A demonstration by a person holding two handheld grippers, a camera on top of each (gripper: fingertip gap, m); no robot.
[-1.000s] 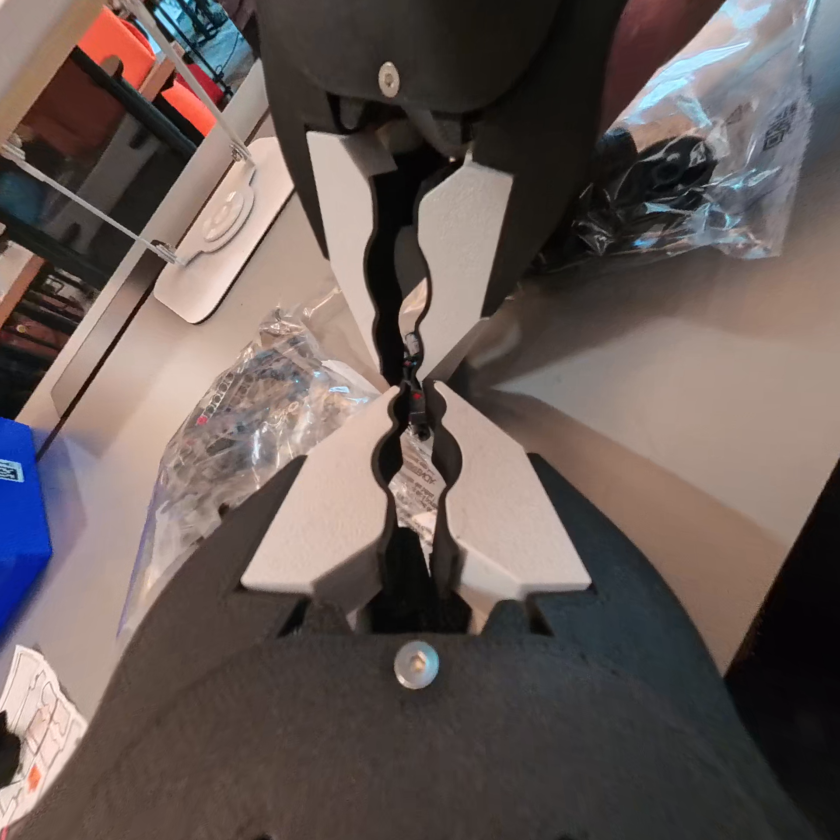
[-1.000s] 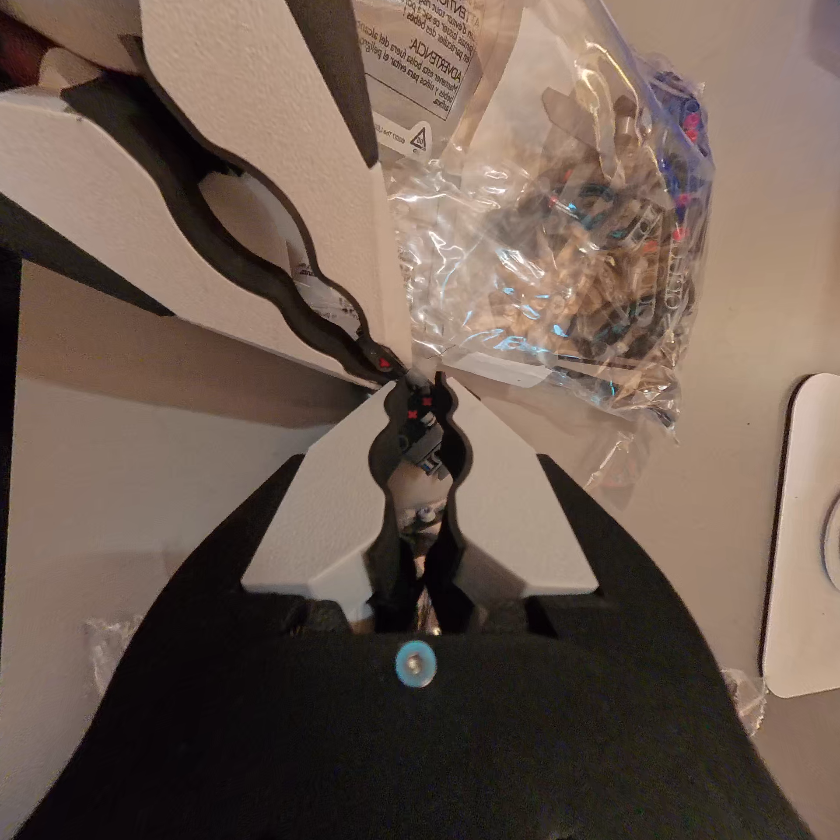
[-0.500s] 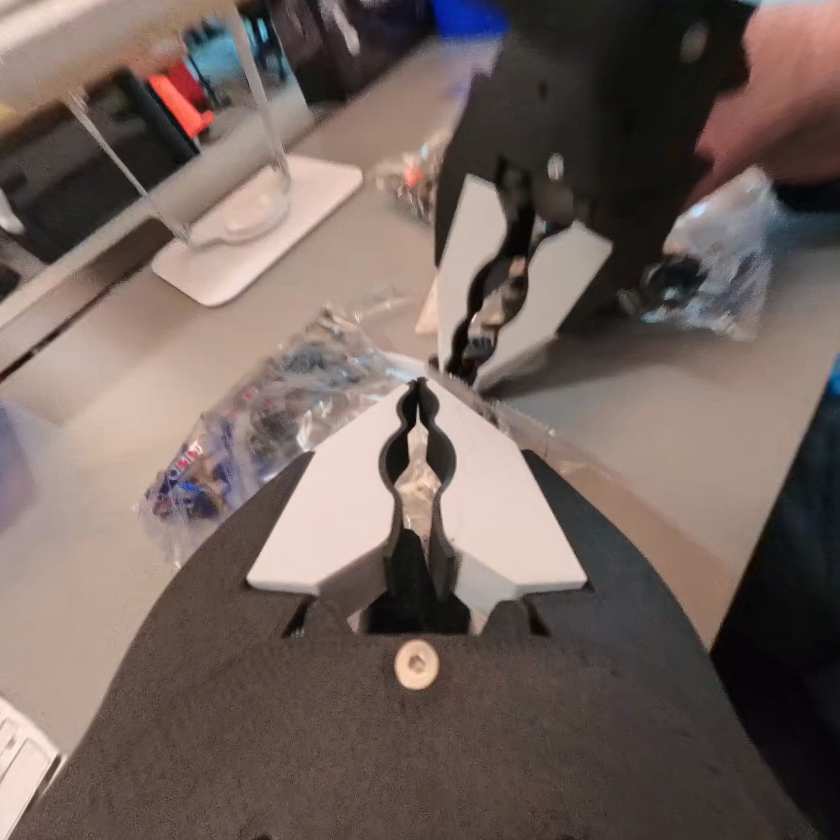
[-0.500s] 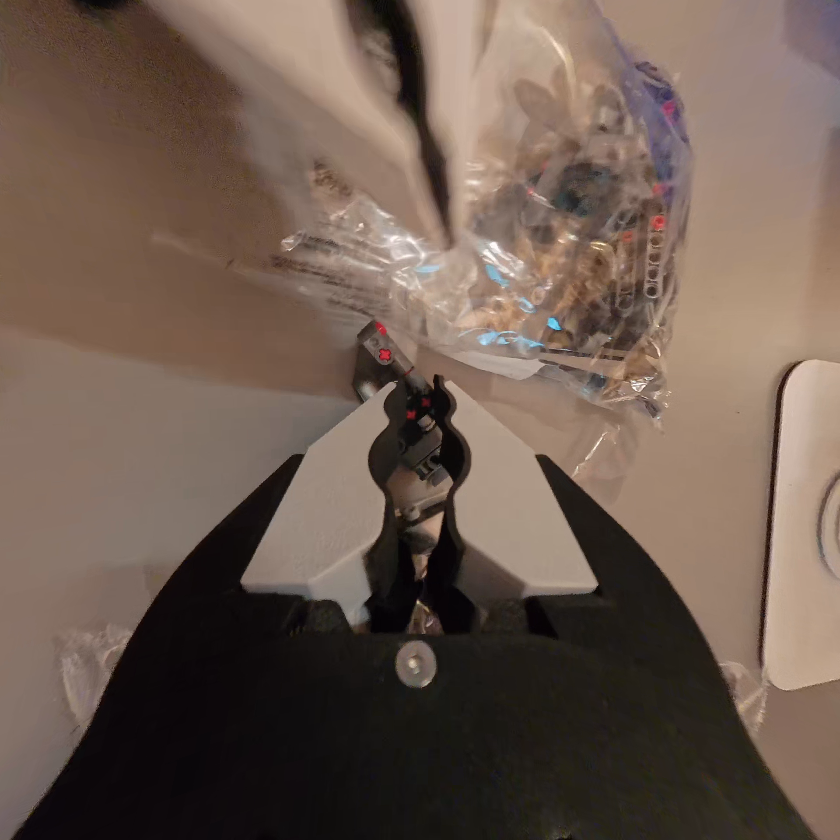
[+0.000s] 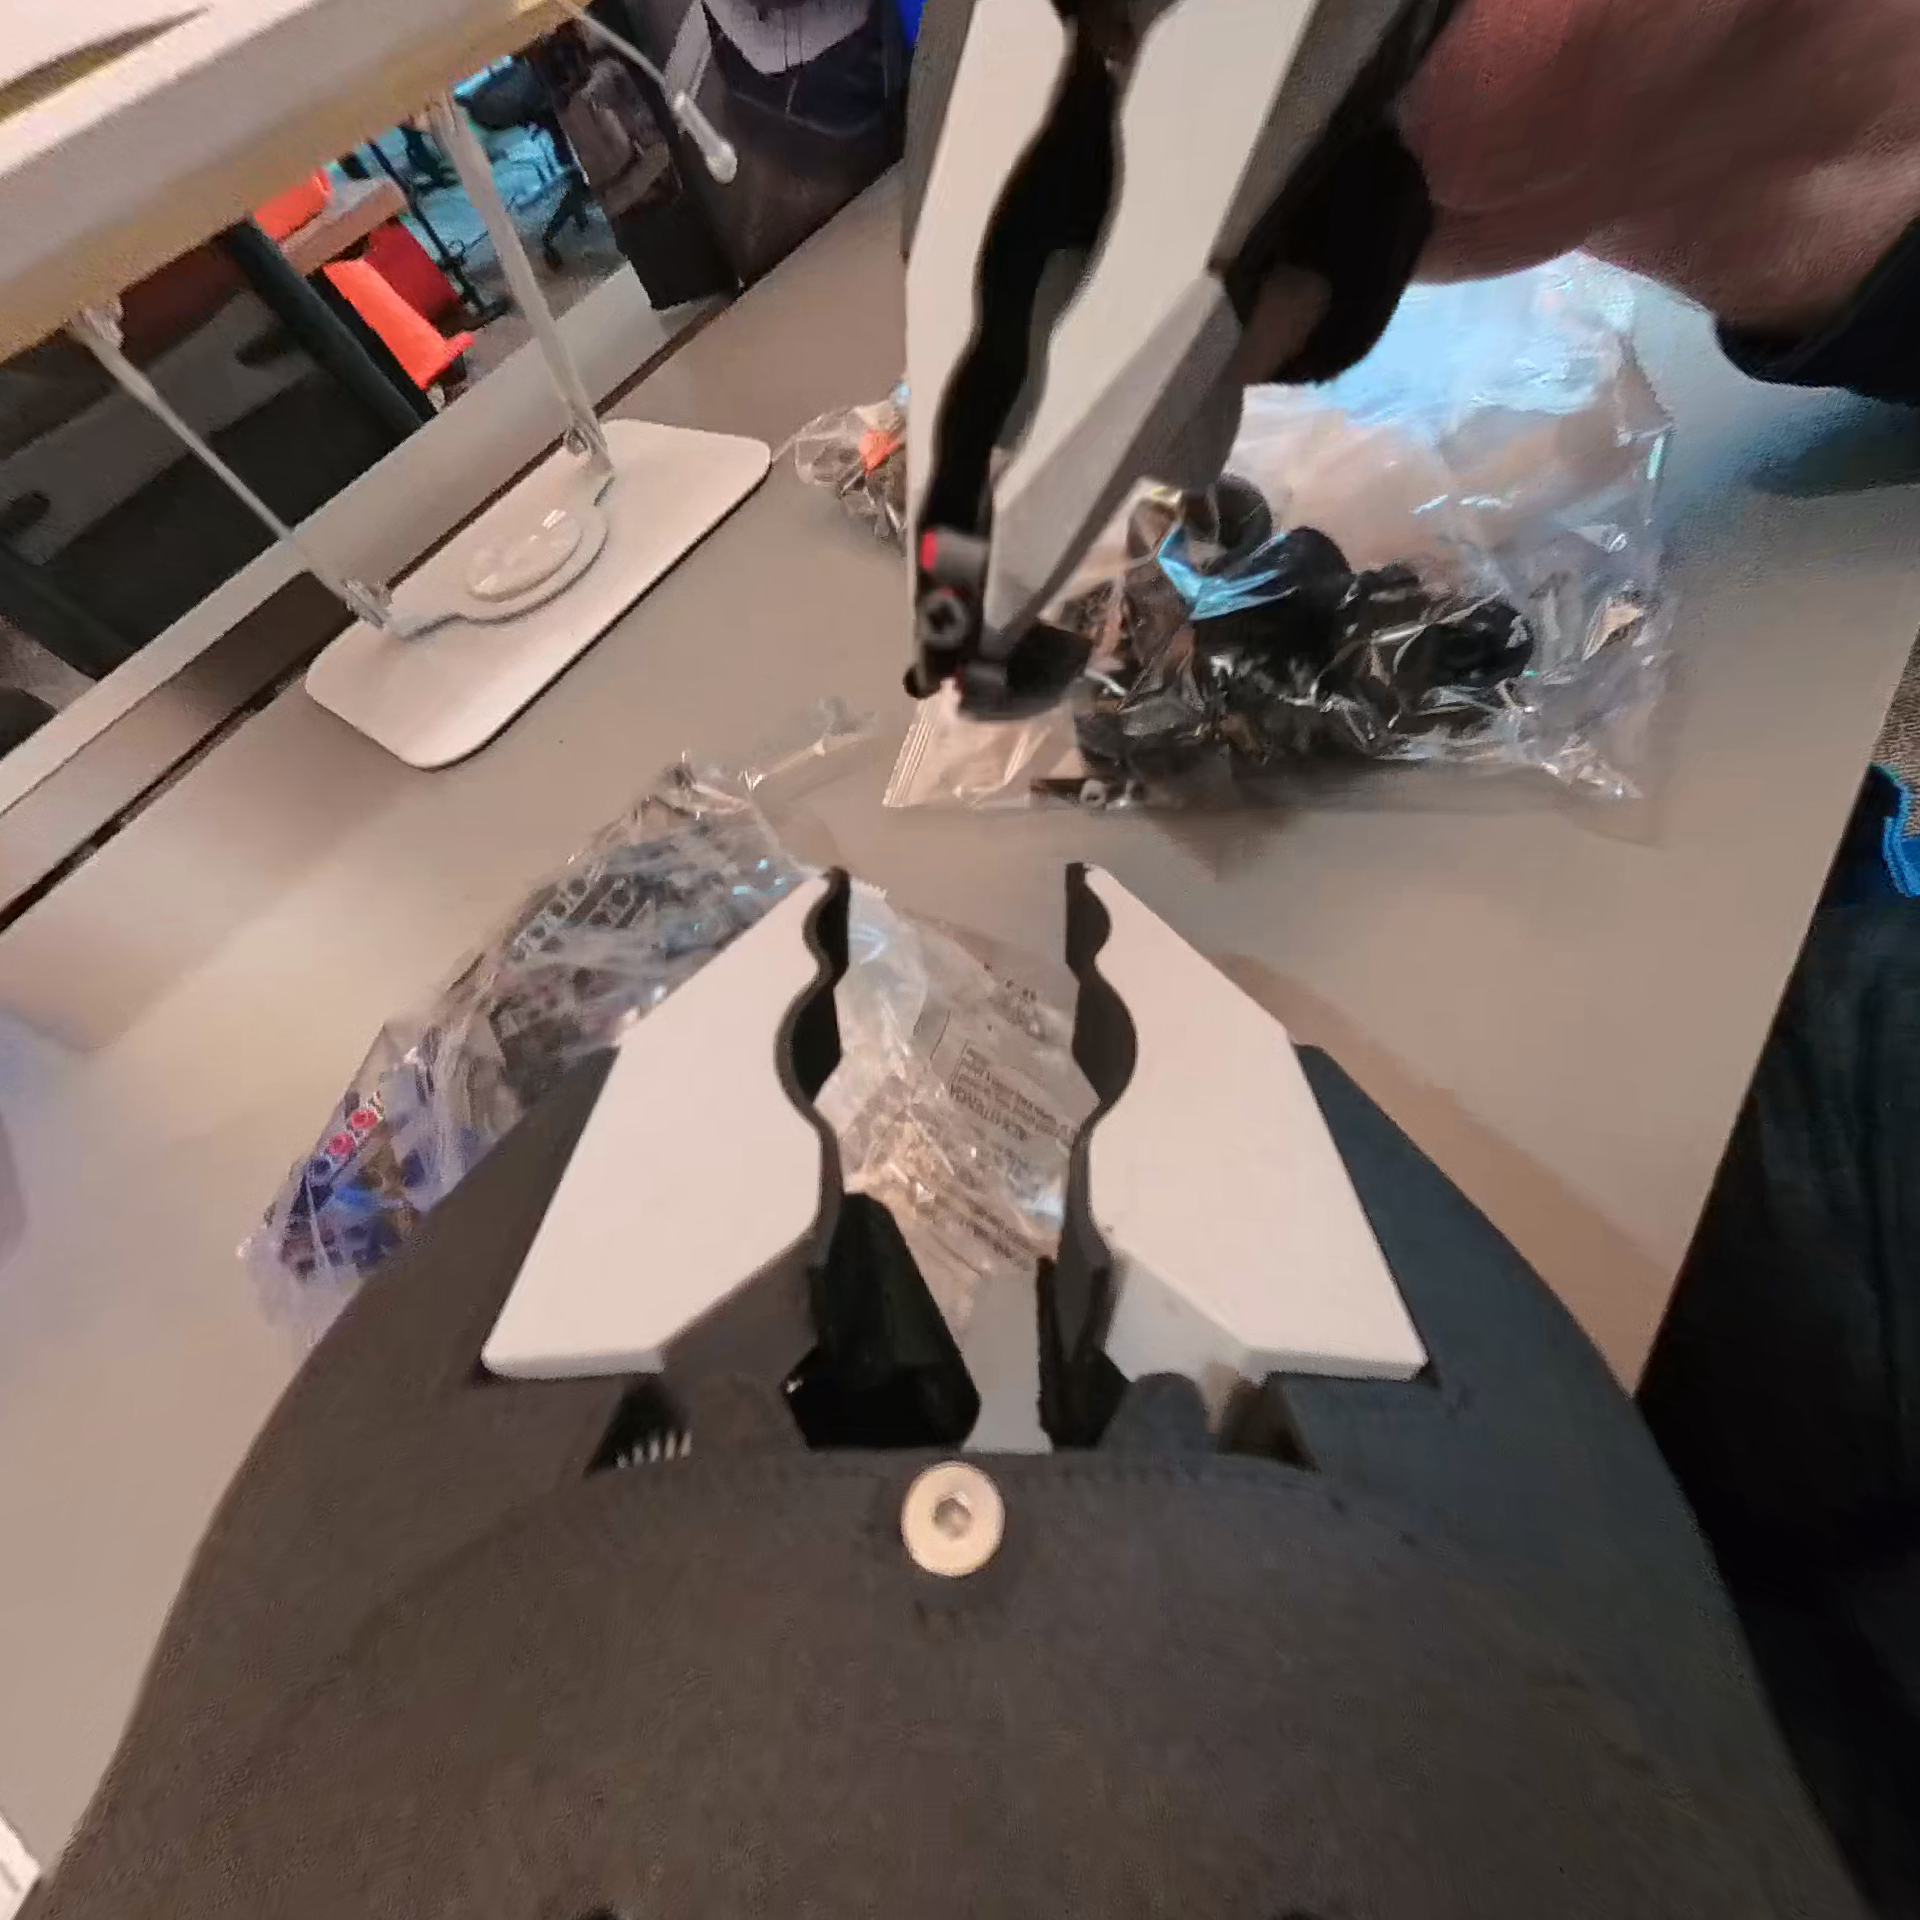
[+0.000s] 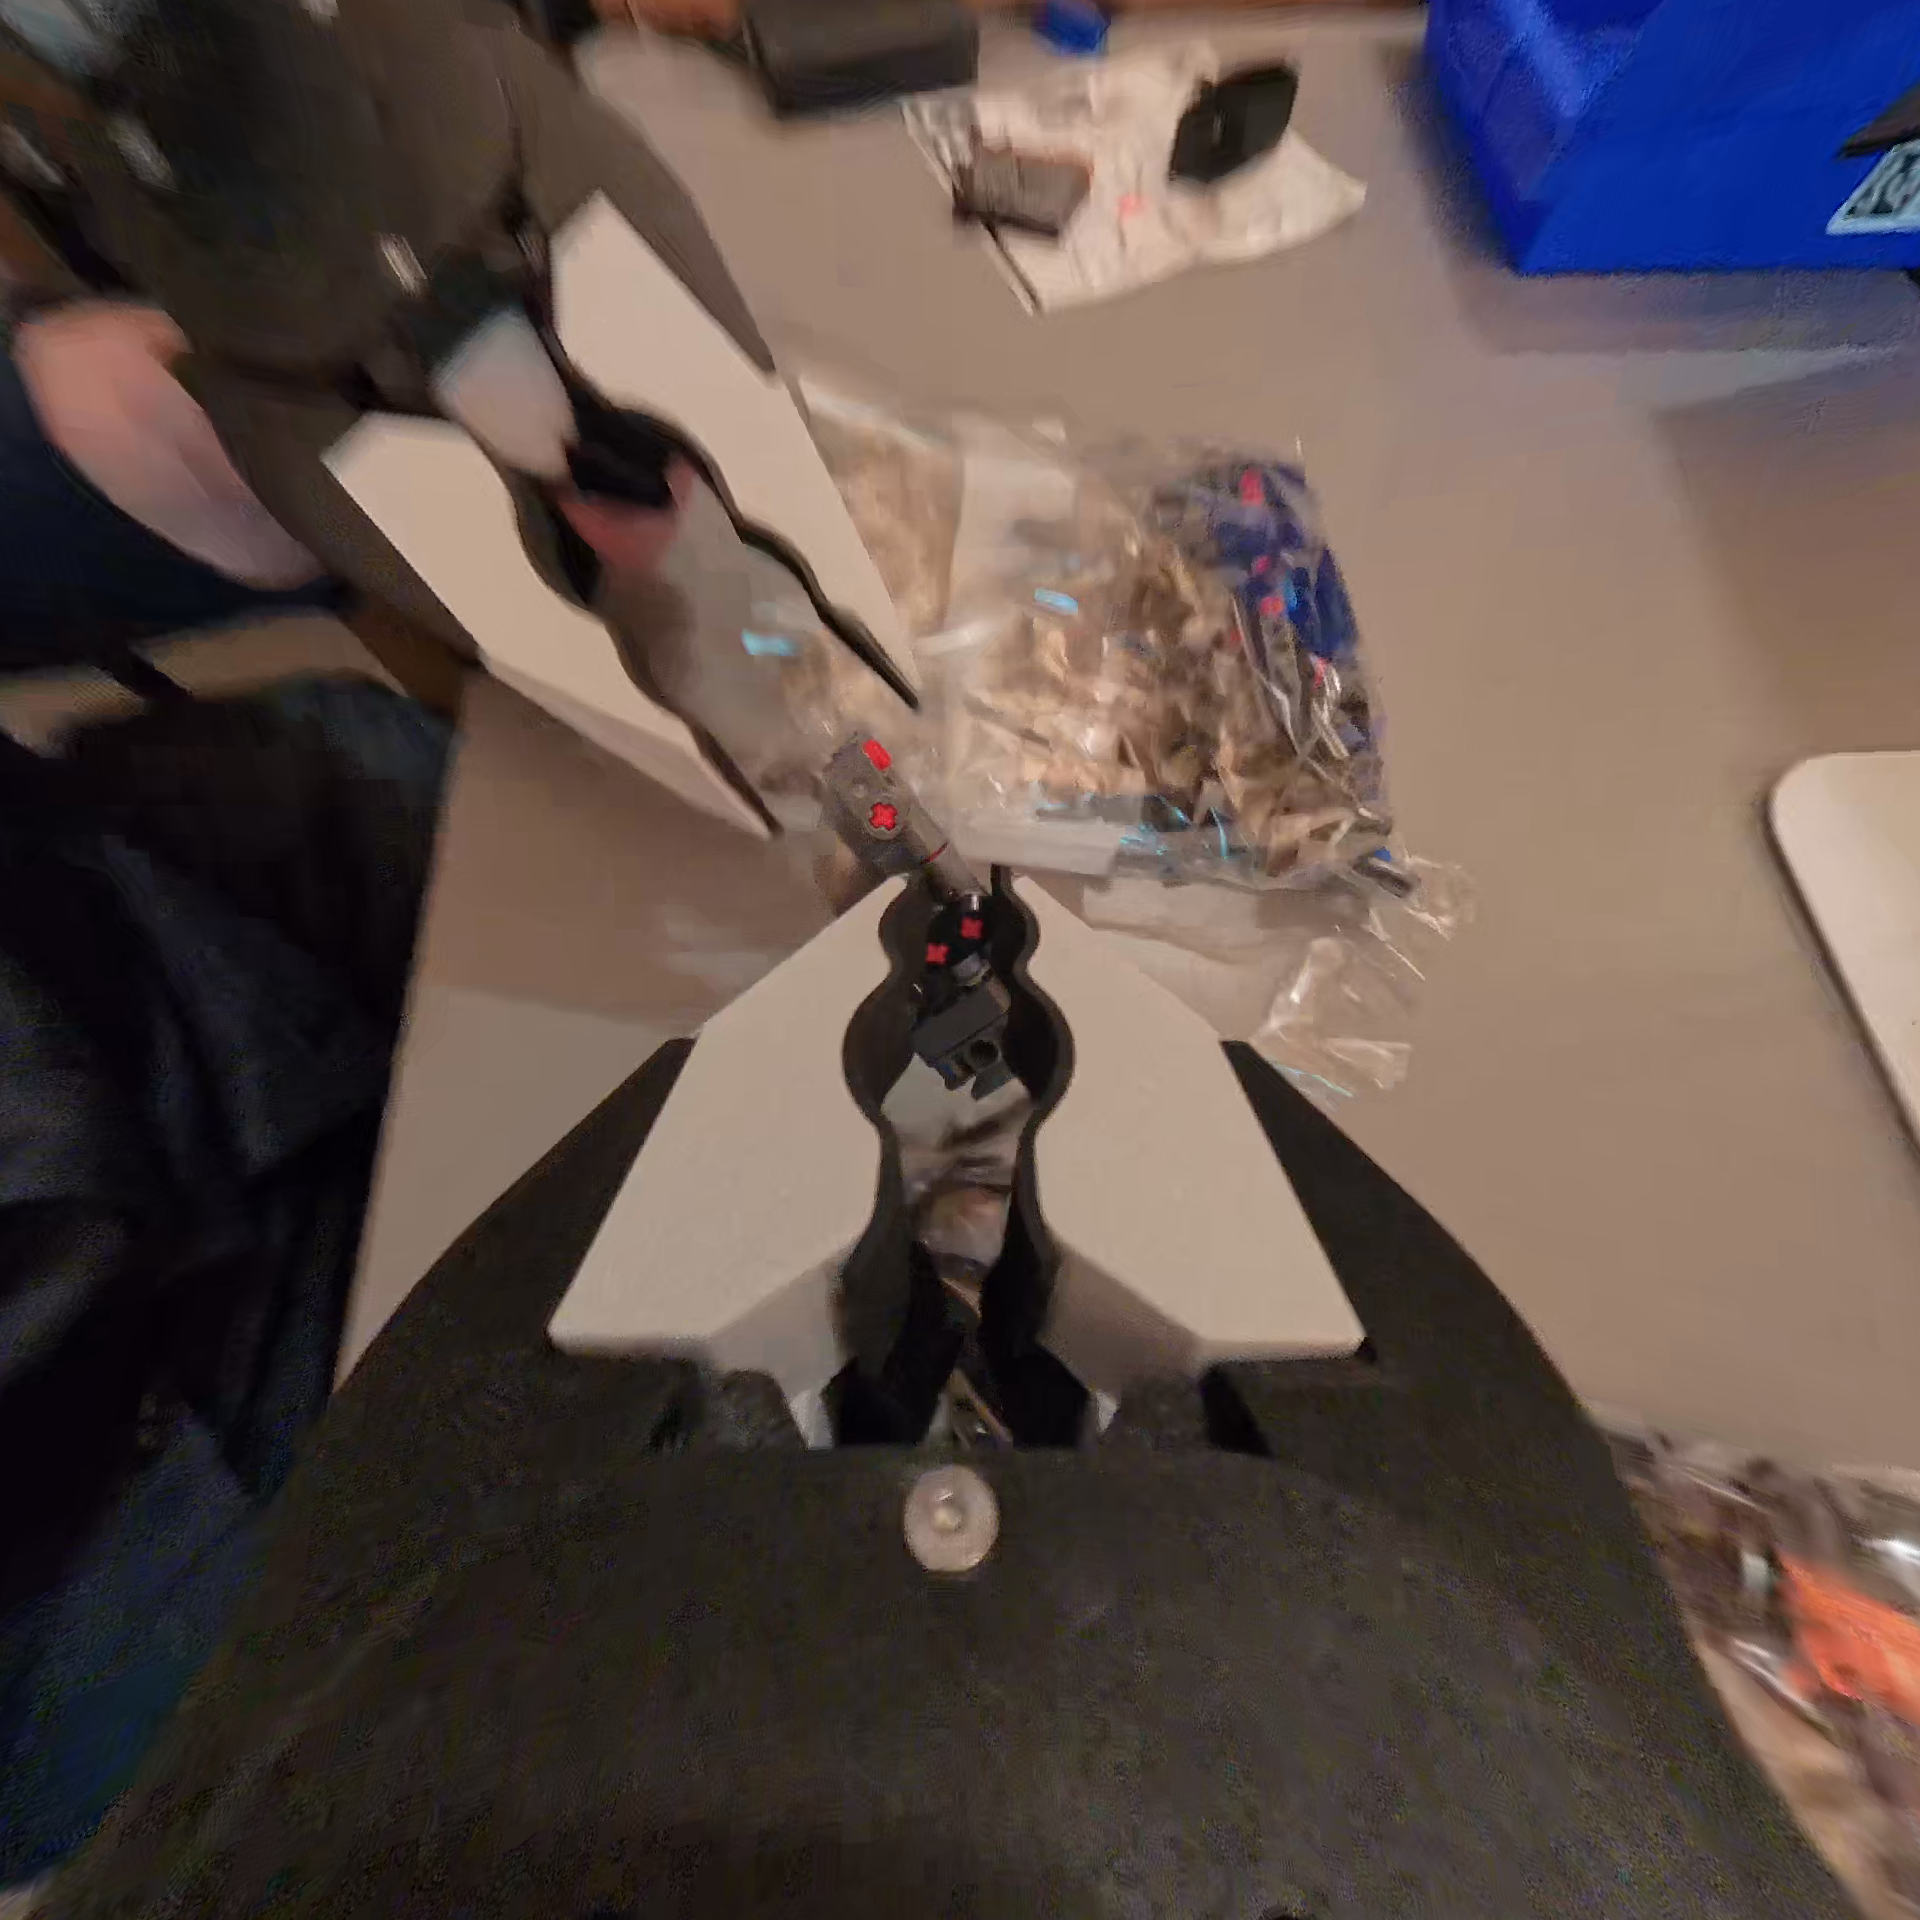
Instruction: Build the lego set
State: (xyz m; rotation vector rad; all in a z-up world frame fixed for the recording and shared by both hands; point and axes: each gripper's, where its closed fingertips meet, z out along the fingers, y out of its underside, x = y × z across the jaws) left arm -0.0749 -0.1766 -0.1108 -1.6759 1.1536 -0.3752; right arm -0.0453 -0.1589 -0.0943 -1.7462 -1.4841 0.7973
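On the grey table (image 5: pixel 1195 862), several clear bags of lego parts, well apart from one another. Nearest the left gripper (image 5: pixel 954 894), a bag of blue and grey pieces (image 5: pixel 540 997), lying flat directly beneath and ahead of the spread jaws. Wide gap between the two white fingers (image 5: pixel 707 1143), nothing held there, only crinkled plastic and a printed panel of the bag visible through the opening. Farther off, a larger bag of black pieces (image 5: pixel 1351 644), and behind it a small bag with orange bits (image 5: pixel 862 468). To the left, a white stand base (image 5: pixel 540 582) with clear legs rising from it.

Above the table, between the bags, the right gripper (image 6: pixel 954 894), jaws pinched tight on a small lego assembly (image 6: pixel 940 935): dark grey and black pieces with red cross-shaped pin ends. Sticking out past the fingertips, a grey block of that assembly with two red marks; behind the tips, a black part wedged in the scalloped gap. Same assembly seen from the left wrist view (image 5: pixel 951 613), hanging at the tips of the downward-pointing right gripper, held clear of the table surface, just in front of the bag of black pieces. At top right there, a hand (image 5: pixel 1662 135) gripping the tool. Right wrist view strongly blurred; blue bin (image 6: pixel 1662 135) at the far corner.
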